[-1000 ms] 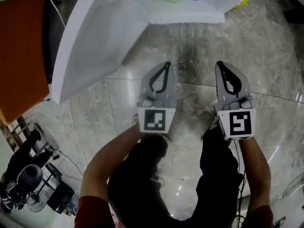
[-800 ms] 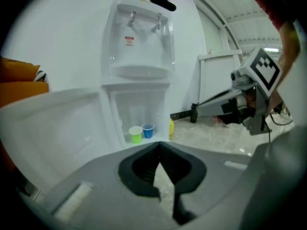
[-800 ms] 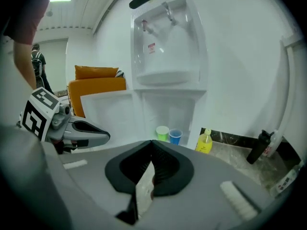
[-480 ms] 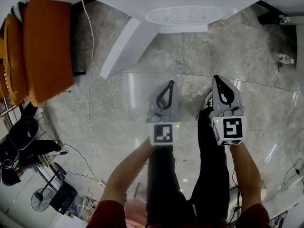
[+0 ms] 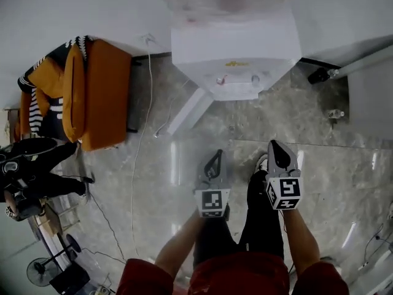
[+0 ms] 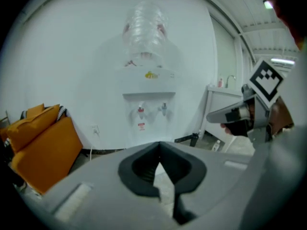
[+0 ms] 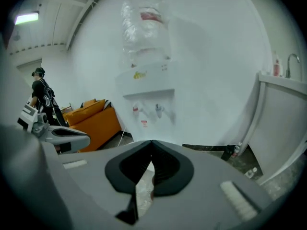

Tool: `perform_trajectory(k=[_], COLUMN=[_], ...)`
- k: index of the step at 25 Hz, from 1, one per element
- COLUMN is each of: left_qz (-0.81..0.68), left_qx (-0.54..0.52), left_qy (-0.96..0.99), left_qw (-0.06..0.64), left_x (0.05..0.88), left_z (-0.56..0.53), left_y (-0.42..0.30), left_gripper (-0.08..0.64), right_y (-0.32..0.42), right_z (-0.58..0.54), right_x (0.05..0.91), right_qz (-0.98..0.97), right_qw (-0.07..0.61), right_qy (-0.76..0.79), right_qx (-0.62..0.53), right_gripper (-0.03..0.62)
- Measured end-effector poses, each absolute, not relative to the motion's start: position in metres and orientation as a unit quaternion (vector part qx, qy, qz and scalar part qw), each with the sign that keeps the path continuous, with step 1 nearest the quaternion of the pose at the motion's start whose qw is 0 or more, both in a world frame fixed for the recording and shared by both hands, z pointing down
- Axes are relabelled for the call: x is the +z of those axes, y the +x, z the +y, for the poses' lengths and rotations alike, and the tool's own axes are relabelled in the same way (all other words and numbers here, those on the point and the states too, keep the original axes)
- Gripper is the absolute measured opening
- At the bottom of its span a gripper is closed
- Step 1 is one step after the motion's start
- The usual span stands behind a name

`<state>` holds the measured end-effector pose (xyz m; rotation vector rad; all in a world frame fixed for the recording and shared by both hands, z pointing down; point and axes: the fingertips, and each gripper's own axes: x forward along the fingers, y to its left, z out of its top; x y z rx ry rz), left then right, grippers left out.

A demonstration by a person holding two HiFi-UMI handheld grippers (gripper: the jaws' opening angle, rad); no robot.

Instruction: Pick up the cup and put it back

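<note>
In the head view you held 2 grippers over the grey stone floor [image 5: 344,183]. The left gripper [image 5: 217,155] and the right gripper [image 5: 274,144] were side by side, near but apart. Both pointed toward 1 white water dispenser [image 5: 236,54] at the wall. 1 orange sofa [image 5: 101,94] stood at the left, with 1 bystander [image 5: 31,165] in black beyond it. 1 fan [image 5: 46,269] stood in the lower left corner. I could not find the cup in any of the 3 views. A second before, this view had shown a white worktop with 2 cups at its top edge, 1 yellow-green and 1 blue. Worktop and cups had since left the frame. The floor looked further off and both grippers showed smaller.

In the left gripper view your fingers [image 6: 139,169] were pressed together with nothing between them. Ahead stood the dispenser [image 6: 146,87], carrying 1 clear bottle [image 6: 144,32] and 2 taps [image 6: 140,110], 1 red and 1 blue. The sofa [image 6: 43,147] lay at the left, and the right gripper [image 6: 214,118] reached in from the right.

In the right gripper view those fingers [image 7: 165,169] were also pressed together and held nothing. The same dispenser [image 7: 146,85] and bottle [image 7: 144,25] faced you. The sofa [image 7: 96,119] and the bystander [image 7: 43,99] stood at the left, behind the left gripper [image 7: 86,139]. 1 white worktop [image 7: 283,83] ran along the right.
</note>
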<state>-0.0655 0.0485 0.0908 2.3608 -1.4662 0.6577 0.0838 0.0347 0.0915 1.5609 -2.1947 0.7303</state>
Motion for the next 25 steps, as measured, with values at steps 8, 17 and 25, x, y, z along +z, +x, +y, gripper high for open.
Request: perform_trajectory(k=[8, 17, 25], left_qz=[-0.517, -0.505, -0.526], left_qx=[0.219, 0.214, 0.182], left_qy=[0.811, 0.828, 0.827], left_qw=[0.163, 0.114, 0.072], left_x=[-0.036, -0.160, -0.249], left_z=[0.031, -0.003, -0.027], left_y=[-0.072, -0.059, -0.079], left_gripper=[-0.002, -0.002, -0.002], right_y=[0.087, 0.105, 0.085], right_z=[0.026, 0.003, -0.017], right_x=[-0.072, -0.182, -0.271], right_qz=[-0.789, -0.782, -0.808], right_qw=[0.146, 0.117, 0.087], right_qy=[0.550, 0.572, 0.561], right_qx=[0.232, 0.217, 0.157], right_gripper=[-0.002, -0.002, -0.002])
